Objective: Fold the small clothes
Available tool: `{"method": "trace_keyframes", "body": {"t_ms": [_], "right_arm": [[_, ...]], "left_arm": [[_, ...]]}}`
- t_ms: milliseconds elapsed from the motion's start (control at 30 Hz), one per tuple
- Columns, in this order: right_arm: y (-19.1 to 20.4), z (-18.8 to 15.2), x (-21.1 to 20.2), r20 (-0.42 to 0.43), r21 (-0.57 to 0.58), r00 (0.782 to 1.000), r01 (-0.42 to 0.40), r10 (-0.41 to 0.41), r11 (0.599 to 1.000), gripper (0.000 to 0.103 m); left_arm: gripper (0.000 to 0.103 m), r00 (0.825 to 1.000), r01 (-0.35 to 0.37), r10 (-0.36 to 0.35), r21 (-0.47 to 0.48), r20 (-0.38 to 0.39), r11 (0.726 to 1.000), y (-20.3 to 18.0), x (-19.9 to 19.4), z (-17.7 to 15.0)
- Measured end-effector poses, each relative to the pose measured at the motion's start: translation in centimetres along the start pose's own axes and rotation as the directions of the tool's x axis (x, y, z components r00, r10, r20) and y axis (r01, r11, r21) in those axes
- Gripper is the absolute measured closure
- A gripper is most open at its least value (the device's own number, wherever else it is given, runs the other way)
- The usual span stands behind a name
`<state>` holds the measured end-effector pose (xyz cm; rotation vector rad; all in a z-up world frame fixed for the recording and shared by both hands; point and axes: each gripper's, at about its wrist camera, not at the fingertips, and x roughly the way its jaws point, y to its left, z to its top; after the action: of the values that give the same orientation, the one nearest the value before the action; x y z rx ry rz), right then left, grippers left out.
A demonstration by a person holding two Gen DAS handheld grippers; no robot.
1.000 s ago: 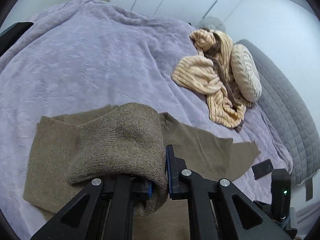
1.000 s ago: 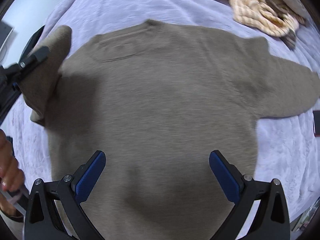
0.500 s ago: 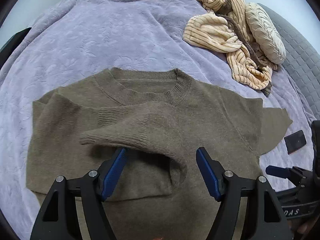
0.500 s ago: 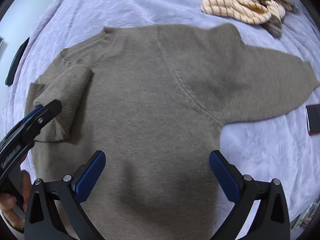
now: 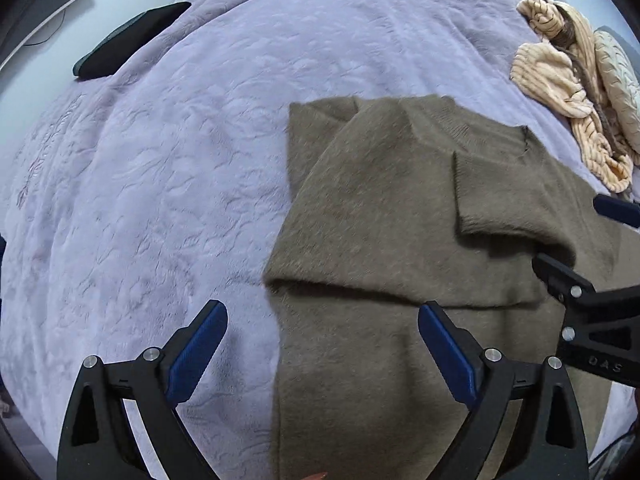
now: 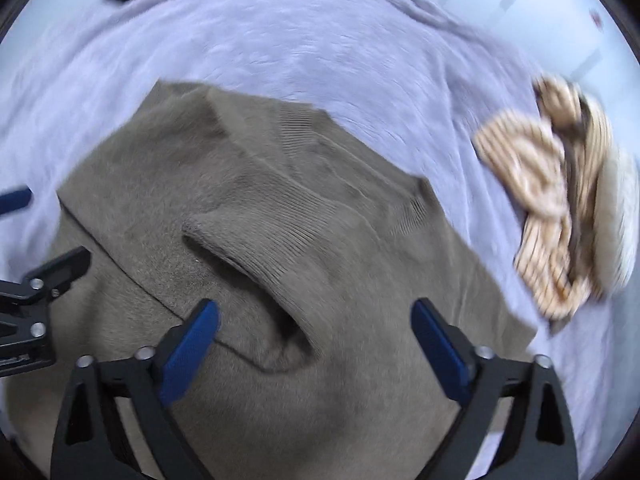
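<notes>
A brown sweater lies flat on a big purple blanket that covers the bed. In the left wrist view the sweater fills the side from 1 to 6 o'clock. One sleeve is folded over onto the sweater's body, and its end lies at about 3 o'clock.

The left gripper hangs over the sweater's left edge. Its blue tongs are wide apart and hold nothing. One tong is above the blanket and the other is above the sweater.

The right gripper is over the middle of the sweater, near the folded sleeve. Its tongs are wide apart too, and they hold nothing. This view is blurry.

A heap of striped cream clothes lies at 2 o'clock, well apart from the sweater. A dark flat thing rests on the blanket at 11 o'clock.
</notes>
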<state>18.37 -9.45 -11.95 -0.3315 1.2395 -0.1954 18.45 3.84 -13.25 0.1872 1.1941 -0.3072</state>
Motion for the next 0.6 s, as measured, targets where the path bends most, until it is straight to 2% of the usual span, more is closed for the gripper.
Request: {"method": "trace_keyframes", "body": {"t_ms": [100, 167, 200, 267, 333, 433, 533, 600], "right_arm": [[2.2, 0.8, 2.2, -0.031, -0.127, 0.995, 0.090, -0.095, 0.988, 0.034], [2.3, 1.3, 3.8, -0.061, -0.160, 0.990, 0.117, -0.128, 0.980, 0.064], [1.8, 1.5, 4.1, -0.073, -0.147, 0.991, 0.101, -0.112, 0.984, 0.087], [-0.4, 1.8, 3.4, -0.061, -0.059, 0.996, 0.054, -0.058, 0.997, 0.093], [-3.8, 2.1, 1.5, 0.003, 0.067, 1.000, 0.013, -0.014, 0.998, 0.093], [-8.8, 1.5, -1.3, 0.135, 0.234, 0.987, -0.114, 0.084, 0.966, 0.093], [-14.5, -0.8, -1.9, 0.248, 0.425, 0.957, -0.250, 0.154, 0.870, 0.093], [-17.7, -3.4, 0.1, 0.247, 0.549, 0.949, -0.303, 0.195, 0.779, 0.093]], "left_arm": [[0.006, 1.000, -0.019, 0.019, 0.006, -0.021, 1.000, 0.1, 1.0, -1.0], [0.006, 0.999, -0.026, 0.026, 0.003, -0.027, 1.000, -0.2, 1.5, -1.0], [0.006, 0.999, -0.031, 0.031, -0.003, -0.028, 1.000, -0.3, 1.7, -1.0], [0.006, 0.999, -0.032, 0.031, -0.026, -0.026, 0.999, -0.4, 1.9, -0.7], [0.006, 0.999, -0.028, 0.027, -0.050, -0.022, 0.998, -0.4, 2.1, -0.4], [0.006, 0.999, -0.045, 0.046, -0.067, 0.007, 0.997, -0.9, 2.0, 0.1], [0.006, 0.997, -0.067, 0.070, -0.081, 0.028, 0.994, -1.3, 2.1, 0.3], [0.006, 0.997, -0.069, 0.071, -0.083, 0.020, 0.994, -1.5, 2.5, 0.3]]}}
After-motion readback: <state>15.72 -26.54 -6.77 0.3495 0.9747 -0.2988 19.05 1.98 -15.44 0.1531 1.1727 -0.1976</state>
